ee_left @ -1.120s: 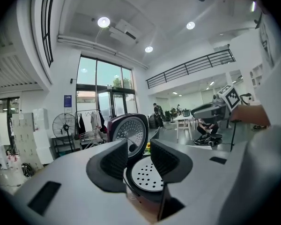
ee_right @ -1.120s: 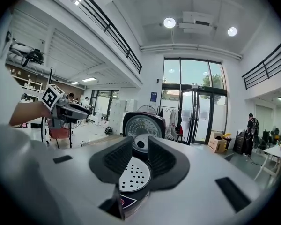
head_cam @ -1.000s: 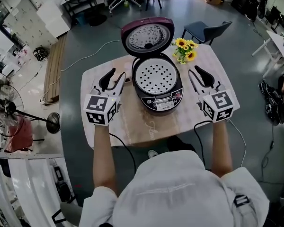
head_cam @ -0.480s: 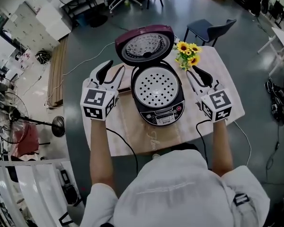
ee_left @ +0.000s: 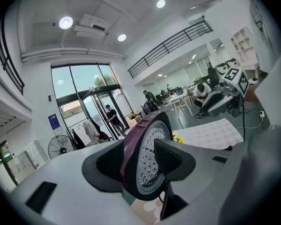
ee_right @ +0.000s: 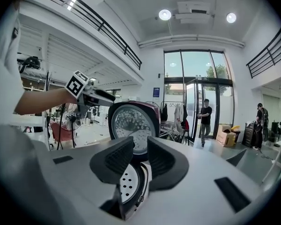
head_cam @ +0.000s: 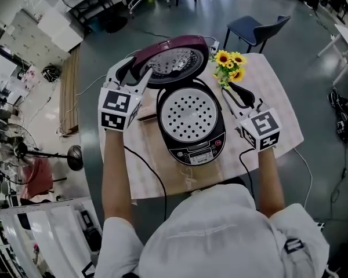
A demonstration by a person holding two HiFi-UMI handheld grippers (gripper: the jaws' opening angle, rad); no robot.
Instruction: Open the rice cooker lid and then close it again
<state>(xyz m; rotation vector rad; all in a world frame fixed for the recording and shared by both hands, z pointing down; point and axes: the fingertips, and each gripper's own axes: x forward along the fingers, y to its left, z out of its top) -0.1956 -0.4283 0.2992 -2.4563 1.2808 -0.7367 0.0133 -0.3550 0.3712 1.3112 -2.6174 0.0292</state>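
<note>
Left gripper view: lid (ee_left: 149,146) between left tool (ee_left: 139,162) jaws (just been opening).

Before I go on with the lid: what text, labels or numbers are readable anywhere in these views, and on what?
No text reads clearly in any view.
Rice cooker control panel: display and button labels, too small to read.
Cursive word on the tablecloth, near the front edge: too blurred to read.
Blue wall sign beside the glass doors: too small to read.
Marker cubes: black-and-white square patterns, no letters or numbers.
</note>
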